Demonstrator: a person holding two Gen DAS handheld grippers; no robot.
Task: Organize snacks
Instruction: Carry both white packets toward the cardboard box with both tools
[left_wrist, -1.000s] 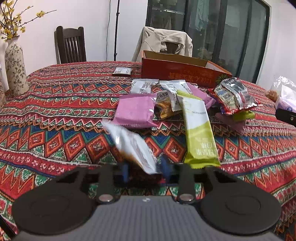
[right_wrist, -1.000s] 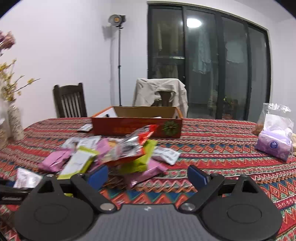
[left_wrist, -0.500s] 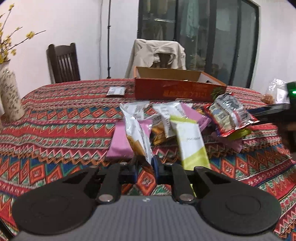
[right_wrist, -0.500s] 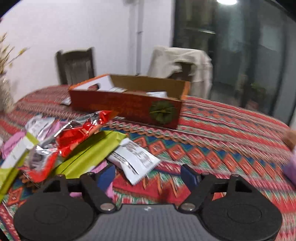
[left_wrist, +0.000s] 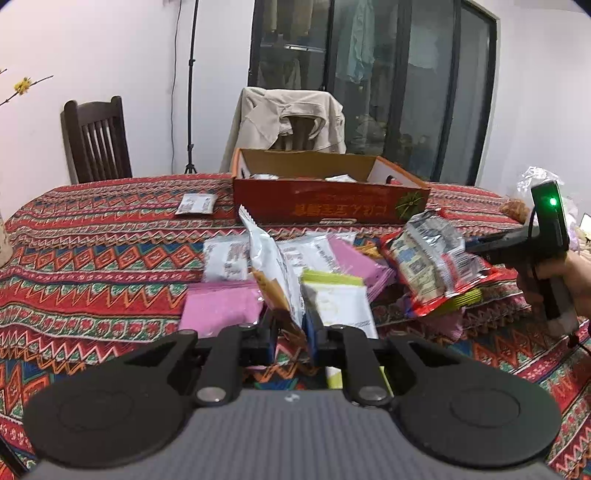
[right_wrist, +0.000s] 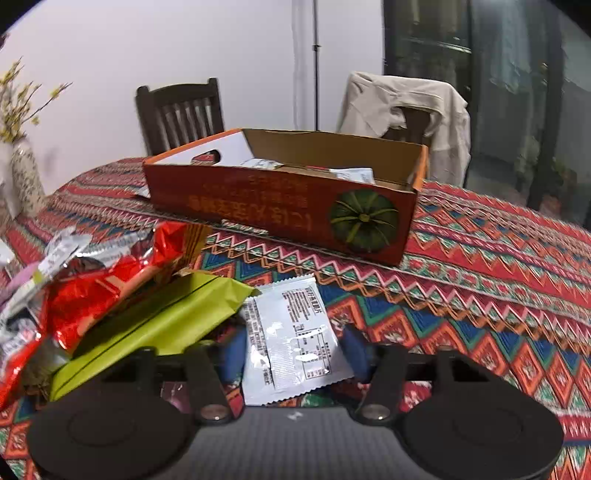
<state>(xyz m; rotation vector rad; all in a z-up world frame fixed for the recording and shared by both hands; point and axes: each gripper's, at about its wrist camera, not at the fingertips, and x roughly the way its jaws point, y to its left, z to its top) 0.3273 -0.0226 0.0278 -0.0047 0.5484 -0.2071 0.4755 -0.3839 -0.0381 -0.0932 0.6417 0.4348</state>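
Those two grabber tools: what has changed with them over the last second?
The left gripper lifted its white snack packet upright toward the cardboard box, jaws still clamped. The right gripper dropped low and forward, open jaws now straddling a flat white packet. The pile and box stayed put.

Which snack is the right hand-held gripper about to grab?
Find the red cardboard box with the green pumpkin picture. Nearer the camera, between the right hand-held gripper's open jaws, lies a flat white packet. Its neighbours are lime green and red; it alone is white with black print.
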